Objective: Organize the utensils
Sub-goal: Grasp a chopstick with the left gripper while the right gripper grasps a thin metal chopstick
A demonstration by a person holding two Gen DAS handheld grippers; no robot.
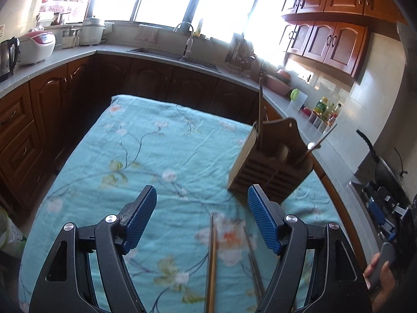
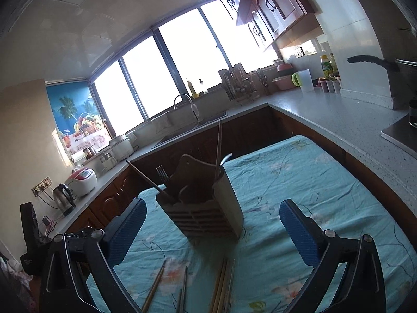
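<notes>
Left wrist view is showing the left gripper [image 1: 202, 217] hanging over the teal floral cloth-covered table [image 1: 146, 156], jaws apart and nothing between them. A loose wooden chopstick [image 1: 211, 258] is lying on the cloth just under the gap, with thin metal chopsticks [image 1: 254, 266] beside it near the table's near edge. The slatted wooden utensil holder [image 1: 271, 161] is standing toward the right edge, already carrying a few utensils. Right wrist view is showing the right gripper [image 2: 212, 224] spread wide and empty, facing the holder, with more chopsticks [image 2: 221, 287] on the cloth below. Likely next is a pickup: lower the left claw straight over the wooden stick, straddle it squarely, pinch mid-length so it is not pivoting, and avoid dragging the cloth.
</notes>
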